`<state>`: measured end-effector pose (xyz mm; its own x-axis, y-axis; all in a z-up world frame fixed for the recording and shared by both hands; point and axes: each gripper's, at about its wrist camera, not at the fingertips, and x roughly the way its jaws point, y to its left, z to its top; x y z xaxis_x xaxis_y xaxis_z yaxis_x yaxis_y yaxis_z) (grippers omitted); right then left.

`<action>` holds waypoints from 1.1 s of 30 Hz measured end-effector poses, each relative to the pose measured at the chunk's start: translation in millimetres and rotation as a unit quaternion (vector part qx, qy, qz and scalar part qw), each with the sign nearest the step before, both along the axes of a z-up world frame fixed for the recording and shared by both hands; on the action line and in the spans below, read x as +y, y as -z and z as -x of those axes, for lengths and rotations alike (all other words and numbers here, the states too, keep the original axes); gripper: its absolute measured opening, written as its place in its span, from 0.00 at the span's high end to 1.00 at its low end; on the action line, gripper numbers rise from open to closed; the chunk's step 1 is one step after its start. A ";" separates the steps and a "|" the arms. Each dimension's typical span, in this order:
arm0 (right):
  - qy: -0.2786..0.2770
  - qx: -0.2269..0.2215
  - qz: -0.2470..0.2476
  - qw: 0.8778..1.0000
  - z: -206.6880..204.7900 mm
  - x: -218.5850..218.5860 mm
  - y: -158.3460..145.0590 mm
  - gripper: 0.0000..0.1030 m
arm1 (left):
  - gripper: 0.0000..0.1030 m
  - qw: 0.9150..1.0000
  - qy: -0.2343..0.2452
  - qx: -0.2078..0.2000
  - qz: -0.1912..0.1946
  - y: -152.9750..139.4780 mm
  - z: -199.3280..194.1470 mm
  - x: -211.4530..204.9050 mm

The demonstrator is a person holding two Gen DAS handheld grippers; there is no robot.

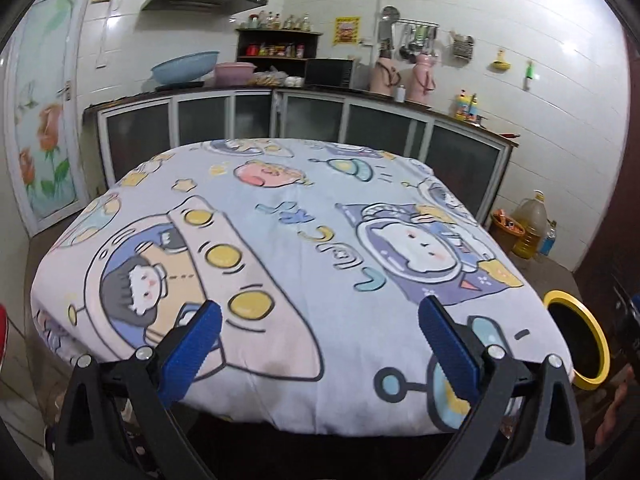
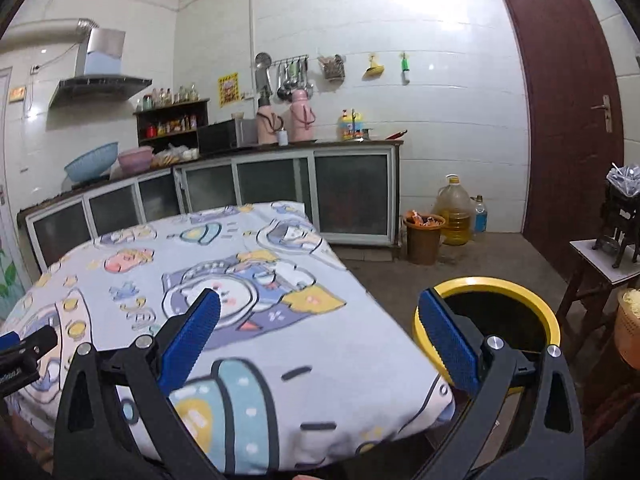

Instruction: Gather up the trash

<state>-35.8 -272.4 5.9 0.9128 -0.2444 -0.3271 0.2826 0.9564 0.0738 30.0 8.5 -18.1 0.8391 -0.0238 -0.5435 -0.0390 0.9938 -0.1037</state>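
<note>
- Left gripper (image 1: 320, 320): I am holding it released, blue pads spread wide, nothing between them, hovering over the near edge of the table.
- Right gripper (image 2: 320, 316): I am holding it released too, jaws apart and empty, hanging over the table's near right corner.
- Table (image 1: 280, 232): it is lying under a cartoon-print cloth with astronauts and rockets. I am seeing no loose scrap, wrapper or paper anywhere on the cloth in either view.
- Yellow-rimmed bin (image 2: 486, 284): it is standing on the floor just beside the table's right corner, at about 3 o'clock from my left gripper and 1 o'clock from my right one. Its mouth is open and its inside is too dark to read.
- Brown bucket (image 2: 423, 240): it is sitting on the floor at the far cabinet end, at 12 o'clock from the right gripper, with orange wrappers showing at its top. An oil jug (image 2: 454, 210) is standing just beside it.
- Trash, the task's thing: I am not finding any piece within reach; the only candidates are the orange wrappers in the far bucket.
- Handling judgement: such wrappers are likely light, soft, crinkly and a little slippery, so I am planning to pinch a raised fold or edge, not a flat face.
</note>
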 end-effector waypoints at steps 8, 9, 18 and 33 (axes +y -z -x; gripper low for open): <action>-0.022 0.021 0.011 0.999 -1.3 21.7 13.9 0.08 | 0.08 1.000 0.004 0.015 -0.006 10.2 0.1 -3.7; -0.021 0.022 0.010 0.999 -1.5 21.4 14.5 0.08 | 0.08 1.000 0.004 0.017 -0.009 11.4 -0.2 -4.7; -0.011 0.040 0.002 0.999 -4.5 14.9 19.7 0.08 | 0.08 1.000 0.015 0.004 -0.004 10.3 5.3 -8.7; -0.020 0.046 0.011 0.999 -6.2 21.7 23.0 0.08 | 0.08 1.000 0.023 -0.010 -0.003 8.5 9.7 -9.6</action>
